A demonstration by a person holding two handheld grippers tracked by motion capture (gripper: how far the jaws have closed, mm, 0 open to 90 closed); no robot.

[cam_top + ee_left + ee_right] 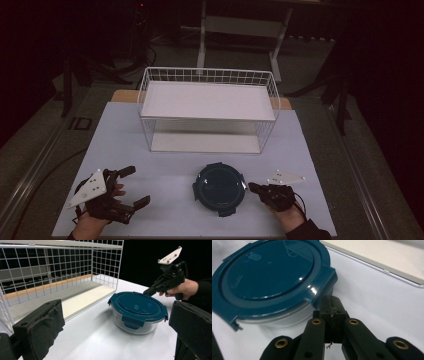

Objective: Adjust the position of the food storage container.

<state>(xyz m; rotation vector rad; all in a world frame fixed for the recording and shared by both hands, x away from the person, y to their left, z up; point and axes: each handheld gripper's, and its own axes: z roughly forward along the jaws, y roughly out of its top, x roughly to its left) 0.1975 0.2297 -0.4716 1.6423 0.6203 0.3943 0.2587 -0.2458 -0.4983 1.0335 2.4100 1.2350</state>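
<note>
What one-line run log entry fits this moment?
left gripper: open, idle | right gripper: jaws shut, empty, at container lid clip | wire shelf: behind

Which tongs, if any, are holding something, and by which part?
Neither. The right tongs are shut on nothing, their tips beside the lidded container near a lid clip. The left tongs are open.

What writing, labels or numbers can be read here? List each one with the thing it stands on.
None can be read. The round container's blue lid has faint raised marks near its left edge and a small oval tab, too blurred to read. The white wire rack and the grey plate on the right gripper carry no text.
</note>
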